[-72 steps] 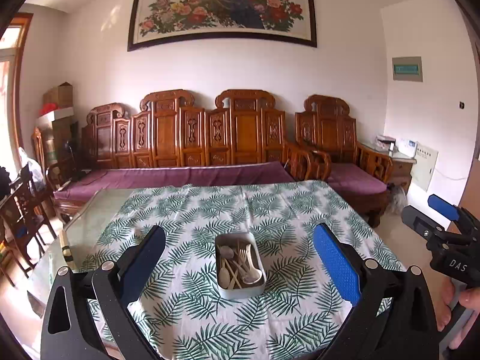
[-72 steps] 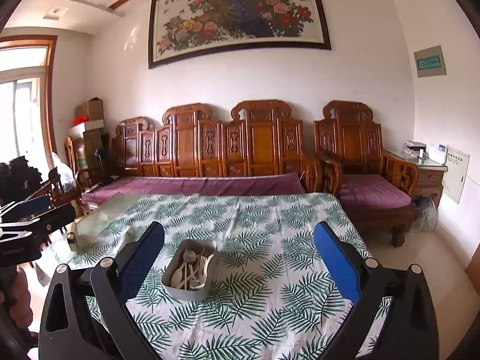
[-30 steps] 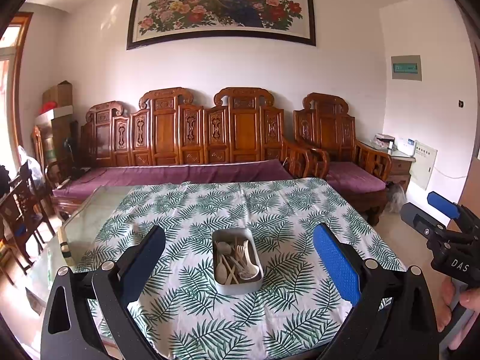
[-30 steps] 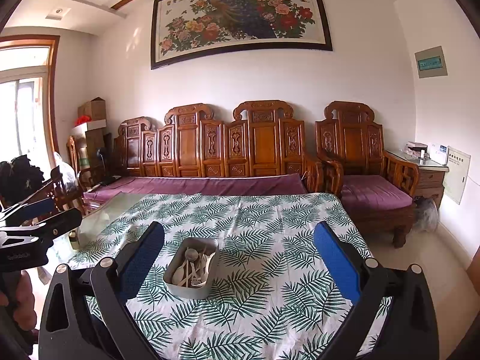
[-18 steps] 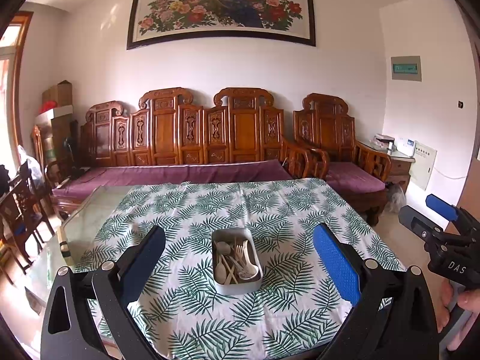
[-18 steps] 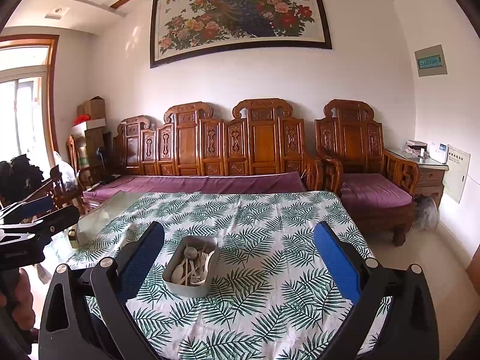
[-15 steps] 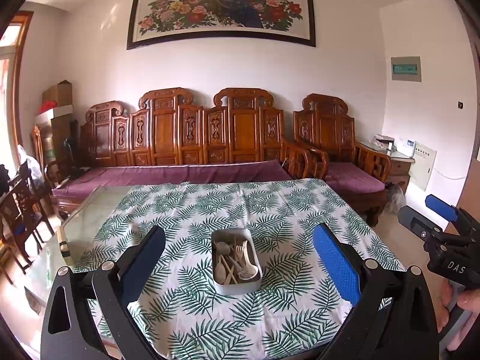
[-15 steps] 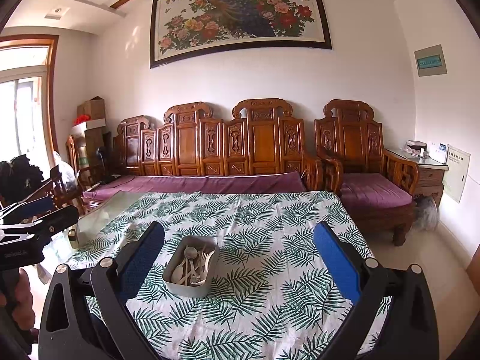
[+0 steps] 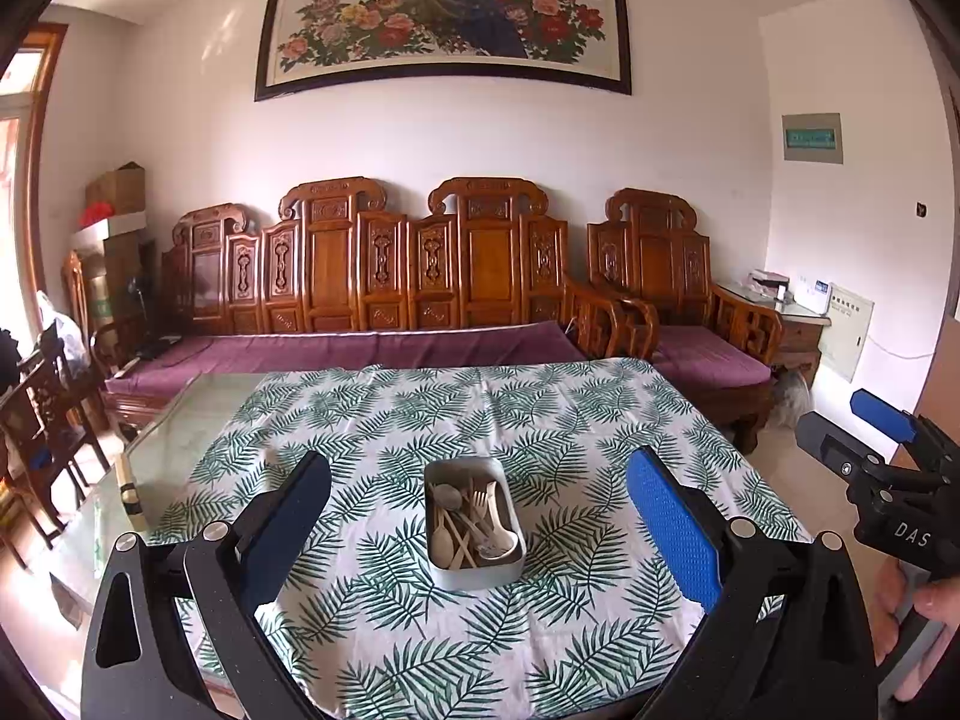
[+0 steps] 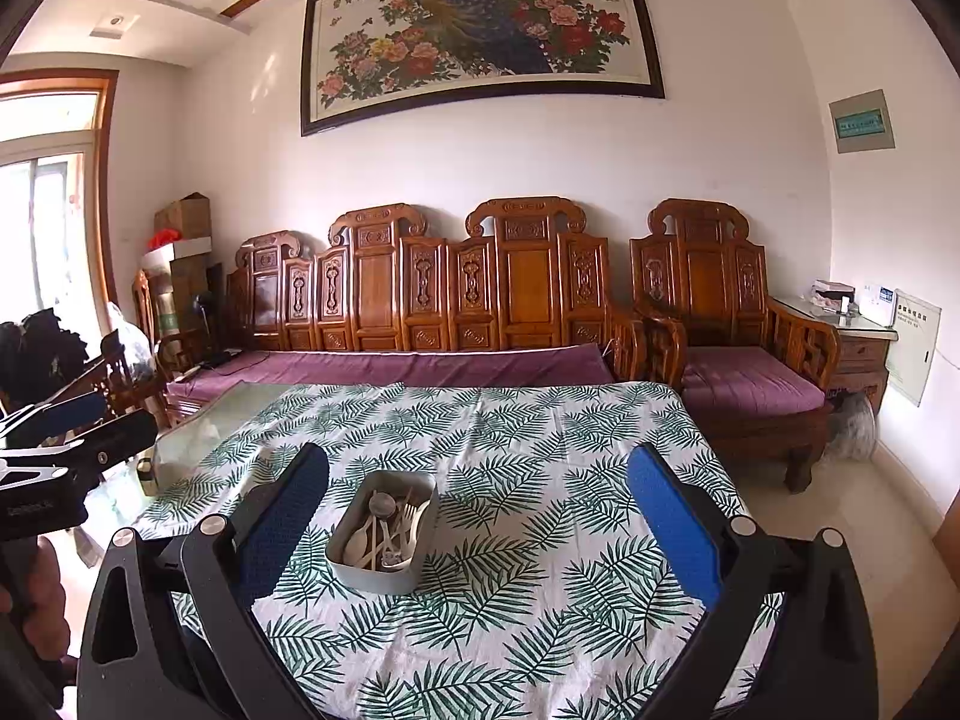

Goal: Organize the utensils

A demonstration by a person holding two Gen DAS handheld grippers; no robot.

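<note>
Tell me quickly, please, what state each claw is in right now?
Left claw: open, holding nothing, above the metal tray of utensils.
Right claw: open, holding nothing.

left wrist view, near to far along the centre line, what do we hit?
Left gripper with jaws open → grey tray of utensils → leaf-print tablecloth → purple sofa cushion → carved wooden sofa back → peacock painting.

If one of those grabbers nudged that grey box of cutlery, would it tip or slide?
The box looks low and wide, so it would probably slide rather than tip. The loose tablecloth might bunch under it, and the cutlery would likely rattle.
</note>
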